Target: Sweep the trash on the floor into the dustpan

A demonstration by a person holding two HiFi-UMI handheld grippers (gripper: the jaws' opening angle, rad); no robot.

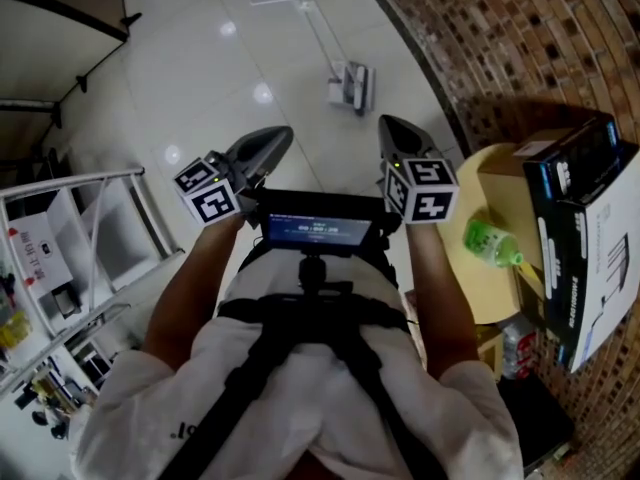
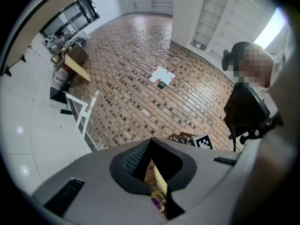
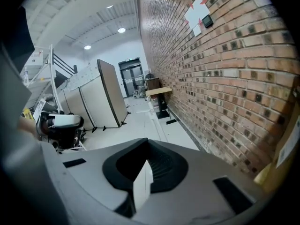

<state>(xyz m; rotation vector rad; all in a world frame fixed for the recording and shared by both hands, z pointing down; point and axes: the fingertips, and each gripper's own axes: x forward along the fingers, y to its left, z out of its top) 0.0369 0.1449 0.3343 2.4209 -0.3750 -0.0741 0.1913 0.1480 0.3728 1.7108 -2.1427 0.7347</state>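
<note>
Grey left gripper [image 1: 278, 136] and right gripper [image 1: 388, 126] held jaws together, empty; white long-handled dustpan [image 1: 352, 86] stood at twelve o'clock.

Both forearms extend forward side by side, the left gripper [image 1: 262, 151] held level and the right gripper [image 1: 397, 136] tilted slightly downward, jaws of each closed together on nothing.
</note>
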